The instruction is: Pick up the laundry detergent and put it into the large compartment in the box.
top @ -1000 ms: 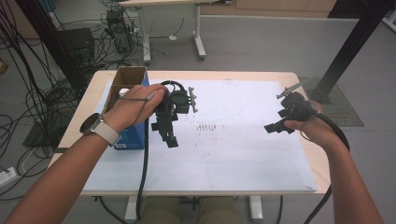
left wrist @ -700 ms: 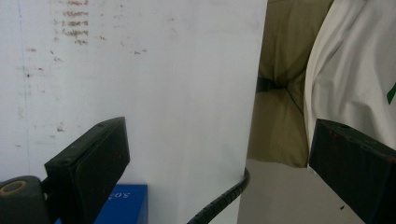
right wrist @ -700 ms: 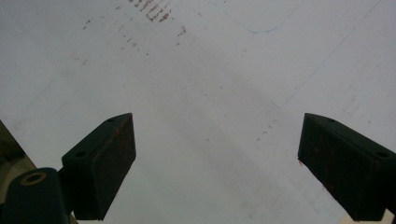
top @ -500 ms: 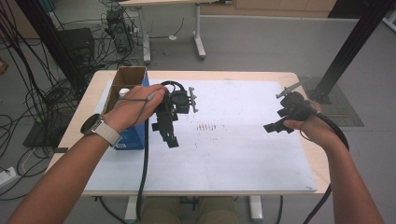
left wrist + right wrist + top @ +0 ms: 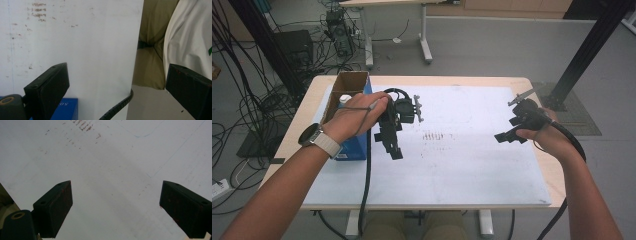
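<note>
Far left of the table: an open cardboard box at the back left edge, with a white-capped item inside, too small to identify. Just in front of it stands a blue box; in the left gripper view white lettering shows on it upside down, maybe "SO", otherwise unreadable.

Left hand, wearing a wristwatch, holds the left gripper just right of the blue box, pointing toward the near edge. Its jaws are spread wide with nothing between them; its cable hangs over the front edge.

White mat covers most of the tabletop. A patch of brown scuff marks sits mid-mat; otherwise it's bare, with open room between the grippers.

Right hand holds the right gripper near the right edge, above the mat. Jaws spread wide, nothing between them.
</note>
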`<action>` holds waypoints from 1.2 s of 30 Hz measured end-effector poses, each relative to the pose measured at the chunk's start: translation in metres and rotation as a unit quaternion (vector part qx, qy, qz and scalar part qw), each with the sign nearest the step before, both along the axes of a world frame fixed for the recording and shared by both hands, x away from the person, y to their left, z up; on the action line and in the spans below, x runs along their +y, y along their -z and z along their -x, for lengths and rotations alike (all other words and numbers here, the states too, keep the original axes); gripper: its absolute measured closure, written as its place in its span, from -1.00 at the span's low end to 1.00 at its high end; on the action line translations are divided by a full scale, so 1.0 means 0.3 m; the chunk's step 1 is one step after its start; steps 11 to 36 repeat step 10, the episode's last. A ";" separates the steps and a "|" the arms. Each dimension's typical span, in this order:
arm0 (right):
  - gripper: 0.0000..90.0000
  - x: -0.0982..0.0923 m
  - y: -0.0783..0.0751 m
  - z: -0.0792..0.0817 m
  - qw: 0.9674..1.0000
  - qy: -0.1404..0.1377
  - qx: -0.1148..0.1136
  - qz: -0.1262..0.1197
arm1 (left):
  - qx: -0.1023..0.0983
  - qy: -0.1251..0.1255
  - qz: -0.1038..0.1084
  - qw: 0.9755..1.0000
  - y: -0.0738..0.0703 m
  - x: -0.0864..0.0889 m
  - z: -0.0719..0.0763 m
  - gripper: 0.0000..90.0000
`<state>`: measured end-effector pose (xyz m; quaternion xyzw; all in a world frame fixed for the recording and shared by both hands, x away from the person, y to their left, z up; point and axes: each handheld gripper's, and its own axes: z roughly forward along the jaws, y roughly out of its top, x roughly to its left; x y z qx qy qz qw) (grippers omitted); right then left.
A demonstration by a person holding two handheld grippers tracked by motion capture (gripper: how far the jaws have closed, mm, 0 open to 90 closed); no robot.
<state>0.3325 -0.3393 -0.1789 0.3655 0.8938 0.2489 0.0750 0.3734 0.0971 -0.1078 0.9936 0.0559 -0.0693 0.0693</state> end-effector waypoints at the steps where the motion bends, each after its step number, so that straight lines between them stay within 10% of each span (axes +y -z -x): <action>1: -0.75 -0.001 0.000 0.000 1.000 0.000 0.000 0.000 | 0.000 0.000 0.000 1.000 0.000 -0.001 0.000 -0.87; 36: -0.75 -0.003 0.002 0.003 1.000 0.001 -0.002 -0.002 | -0.002 -0.002 0.002 1.000 0.001 0.003 0.003 -0.88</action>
